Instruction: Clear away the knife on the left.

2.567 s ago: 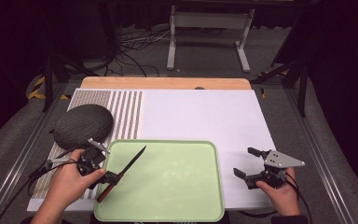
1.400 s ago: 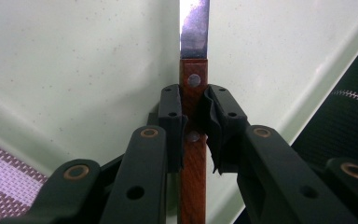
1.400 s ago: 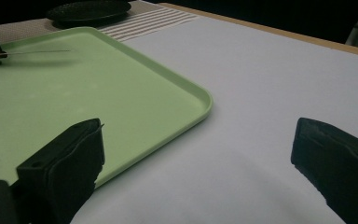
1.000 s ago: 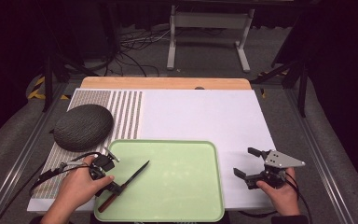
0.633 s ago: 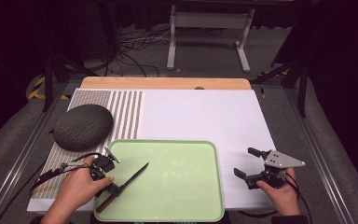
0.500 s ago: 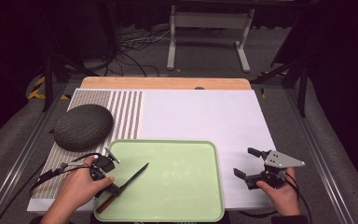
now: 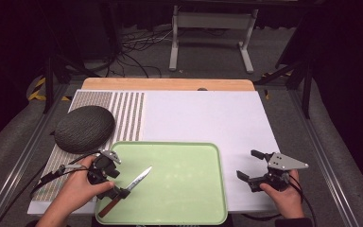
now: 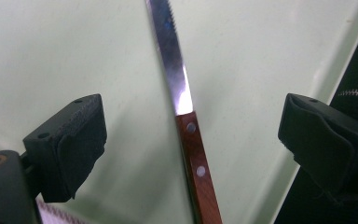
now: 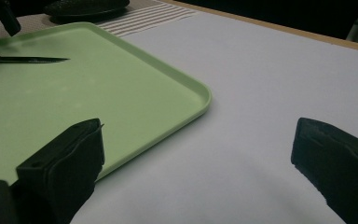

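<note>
Knife (image 7: 125, 191) lay on the green tray (image 7: 189, 151), lower left of the high view, blade tip pointing up-right toward the tray's middle, wooden handle near the tray's lower-left rim. Left gripper (image 7: 108, 176) sat over the handle; its jaws had just been opening and stood wide, the handle (image 8: 198, 168) between them with clear gaps on both sides, pads not pressing. Judged step: release of the knife onto the tray, placement done. Right gripper (image 7: 257, 168) rested on the white table (image 7: 203, 118) at lower right, beside the tray's right edge, jaws wide with nothing between. Dark grey round pad (image 7: 84, 128) lay at left, above the tray. Next move, by judgement: lift the left gripper straight off the handle without nudging the knife.
</note>
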